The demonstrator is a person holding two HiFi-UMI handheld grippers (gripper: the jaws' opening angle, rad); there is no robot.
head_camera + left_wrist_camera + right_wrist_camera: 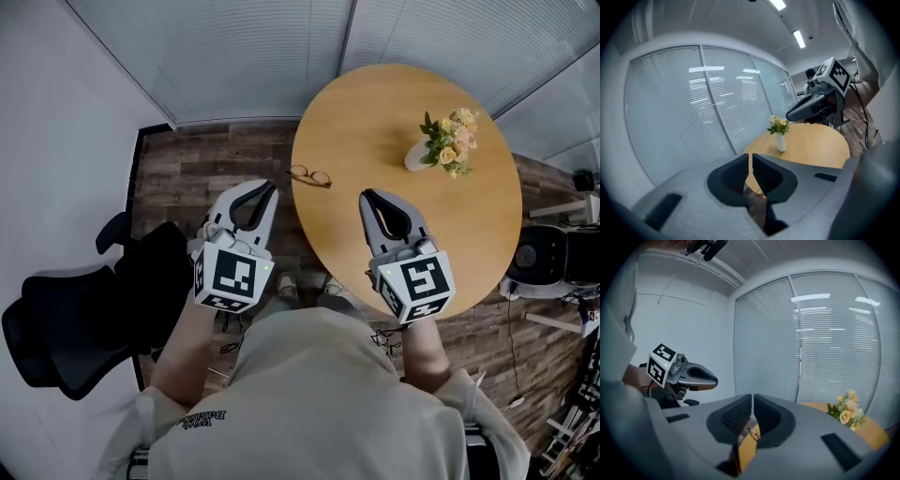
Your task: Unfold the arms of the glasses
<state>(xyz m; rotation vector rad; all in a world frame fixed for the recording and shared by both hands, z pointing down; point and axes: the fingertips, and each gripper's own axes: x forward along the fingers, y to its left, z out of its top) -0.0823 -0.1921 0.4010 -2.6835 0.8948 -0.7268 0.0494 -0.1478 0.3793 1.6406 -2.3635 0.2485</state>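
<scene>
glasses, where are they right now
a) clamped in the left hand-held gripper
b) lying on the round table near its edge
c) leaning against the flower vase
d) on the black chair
B: the glasses lie on the round table by its edge, untouched by the left hand-held gripper or the right hand-held gripper, and well apart from the vase.

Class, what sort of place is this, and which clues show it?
Probably an office meeting room: round wooden table, black swivel office chair, glass walls with white blinds.

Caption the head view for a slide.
Left gripper and right gripper, both shut and empty, hover near the glasses at the table's edge.
</scene>
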